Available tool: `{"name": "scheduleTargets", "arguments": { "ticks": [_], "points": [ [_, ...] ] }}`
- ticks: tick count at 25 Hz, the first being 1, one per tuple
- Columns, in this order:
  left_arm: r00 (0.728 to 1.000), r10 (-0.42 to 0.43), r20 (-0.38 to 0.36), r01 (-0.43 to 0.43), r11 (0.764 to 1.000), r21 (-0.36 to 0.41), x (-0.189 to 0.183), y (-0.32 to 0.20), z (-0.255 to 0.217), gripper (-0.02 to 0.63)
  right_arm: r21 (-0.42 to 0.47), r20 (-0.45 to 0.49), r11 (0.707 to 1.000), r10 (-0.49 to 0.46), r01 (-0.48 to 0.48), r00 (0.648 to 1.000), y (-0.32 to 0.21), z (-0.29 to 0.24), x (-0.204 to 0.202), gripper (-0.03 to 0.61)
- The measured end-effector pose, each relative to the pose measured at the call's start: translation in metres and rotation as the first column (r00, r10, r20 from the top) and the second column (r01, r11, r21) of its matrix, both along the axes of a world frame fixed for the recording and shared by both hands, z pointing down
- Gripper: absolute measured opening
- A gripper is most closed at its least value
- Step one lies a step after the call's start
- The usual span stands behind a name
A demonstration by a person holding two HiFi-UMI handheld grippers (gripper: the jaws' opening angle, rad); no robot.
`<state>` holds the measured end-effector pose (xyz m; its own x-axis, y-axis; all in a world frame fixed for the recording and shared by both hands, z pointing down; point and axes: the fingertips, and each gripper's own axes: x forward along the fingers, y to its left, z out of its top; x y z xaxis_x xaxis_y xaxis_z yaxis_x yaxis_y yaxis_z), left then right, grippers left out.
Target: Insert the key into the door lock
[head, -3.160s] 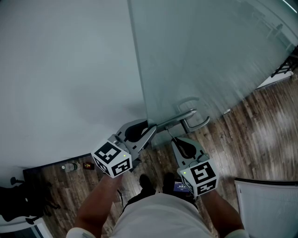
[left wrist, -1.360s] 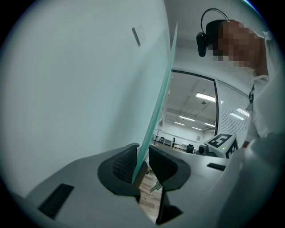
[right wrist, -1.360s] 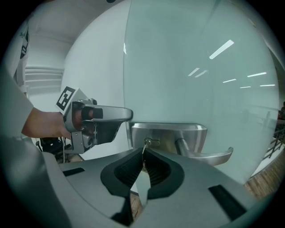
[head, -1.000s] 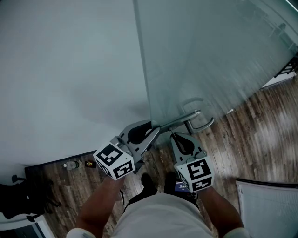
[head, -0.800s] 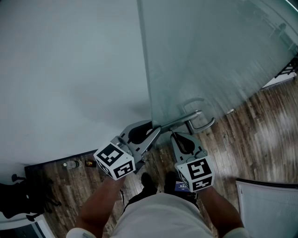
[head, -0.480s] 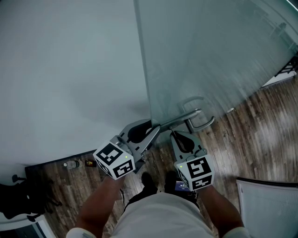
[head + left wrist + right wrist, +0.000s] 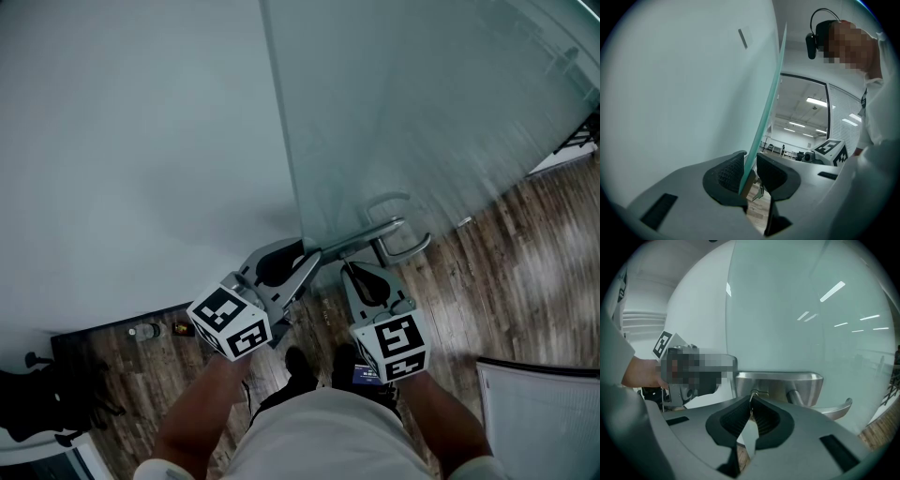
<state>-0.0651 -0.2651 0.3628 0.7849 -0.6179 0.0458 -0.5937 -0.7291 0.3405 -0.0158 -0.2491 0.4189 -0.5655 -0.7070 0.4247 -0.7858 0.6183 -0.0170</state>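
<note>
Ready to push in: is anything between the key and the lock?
Nothing visible. The key, pinched in the right hand-held gripper, has its tip right at the lock in the door; no object shows between them.

Head view: dim, cool, evenly diffuse. Soft grey shadow on wall [image 7: 253,220] beside edge of glass door [image 7: 422,112]. Pale sheen and smeared grain on wood floor [image 7: 534,272] toward right edge.
Left gripper view: heavy fisheye, dark vignetted corners; left gripper [image 7: 750,161] close up, soft; bright ceiling strip lights [image 7: 816,101] beyond, slightly blown out.
Right gripper view: same bending and vignette; strip-light reflections [image 7: 832,290] as glare streaks on glass; right gripper [image 7: 751,404] in shade, slightly out of focus.
</note>
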Motion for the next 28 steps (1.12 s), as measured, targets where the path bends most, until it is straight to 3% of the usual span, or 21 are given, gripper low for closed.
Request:
{"name": "scheduleTargets", "arguments": {
  "ticks": [20, 28],
  "points": [
    [0.998, -0.056, 0.010, 0.056, 0.998, 0.005, -0.0005, -0.0018, -0.0025, 0.098, -0.016, 0.024, 0.999, -0.031, 0.032, 0.999, 0.0004, 0.0036, -0.0049, 0.023],
    [0.997, -0.071, -0.004, 0.071, 0.997, 0.006, -0.0014, -0.0016, -0.0031, 0.101, -0.029, 0.050, 1.000, -0.010, 0.011, 0.999, -0.0028, 0.0068, 0.0001, 0.078]
  ]
}}
